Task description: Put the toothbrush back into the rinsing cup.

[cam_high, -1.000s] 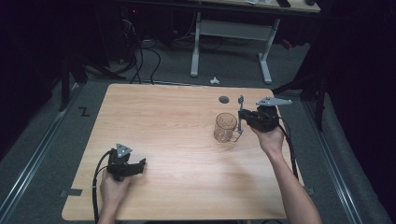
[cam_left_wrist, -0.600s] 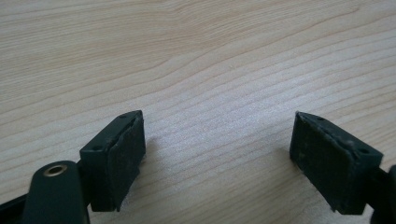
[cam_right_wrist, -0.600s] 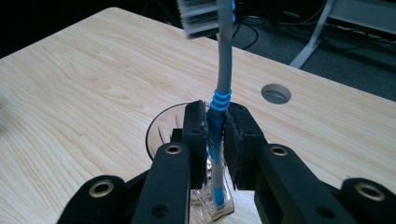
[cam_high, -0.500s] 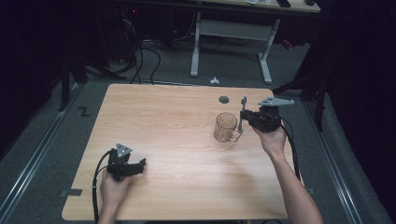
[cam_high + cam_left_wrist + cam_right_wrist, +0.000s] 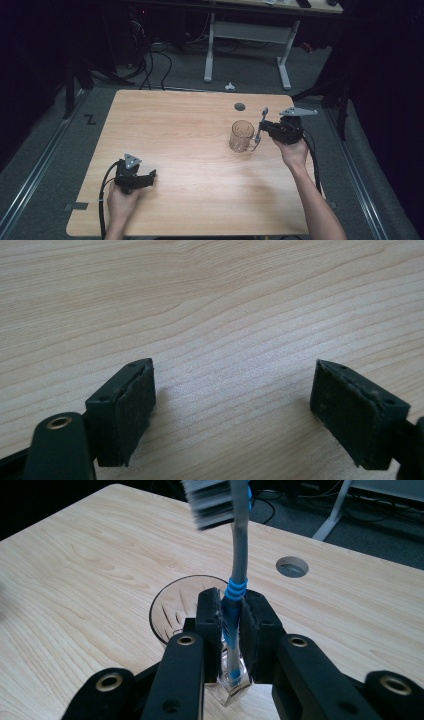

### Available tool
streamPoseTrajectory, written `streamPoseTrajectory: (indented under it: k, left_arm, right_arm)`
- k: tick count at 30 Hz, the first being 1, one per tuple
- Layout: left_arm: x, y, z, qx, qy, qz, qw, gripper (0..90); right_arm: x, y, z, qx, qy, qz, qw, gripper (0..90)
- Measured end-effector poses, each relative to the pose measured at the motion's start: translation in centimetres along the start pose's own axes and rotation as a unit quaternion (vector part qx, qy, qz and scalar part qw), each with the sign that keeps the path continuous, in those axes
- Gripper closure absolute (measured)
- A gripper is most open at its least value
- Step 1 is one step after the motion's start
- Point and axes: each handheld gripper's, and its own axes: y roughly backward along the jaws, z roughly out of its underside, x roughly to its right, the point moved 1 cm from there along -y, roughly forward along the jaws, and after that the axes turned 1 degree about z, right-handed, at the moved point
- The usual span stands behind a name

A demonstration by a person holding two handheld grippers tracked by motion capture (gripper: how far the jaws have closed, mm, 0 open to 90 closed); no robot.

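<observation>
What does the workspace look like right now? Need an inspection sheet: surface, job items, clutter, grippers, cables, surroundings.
Surface: light wood table, with a round grommet hole near the far edge.
Job's things: clear glass mug upright on the table's right half; toothbrush, grey neck with blue grip, bristle head up.
Clutter: nothing seen on the table.
Grippers: left gripper open, low over bare wood at the near left; right gripper shut on the toothbrush, beside the mug.
Cables: one black cable trails from the left gripper, another from the right gripper.
Surroundings: dark room; white desk frame and loose floor cables behind the table.
</observation>
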Motion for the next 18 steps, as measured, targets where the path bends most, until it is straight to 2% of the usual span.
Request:
streamPoseTrajectory:
  k: [18]
  left_arm:
    - [0.00, 0.00, 0.00, 0.000, 0.000, 0.000, 1.0000, 18.8]
  right_arm:
    - [0.20, -0.57, 0.79, -0.011, -0.011, -0.005, 0.9999, 79.6]
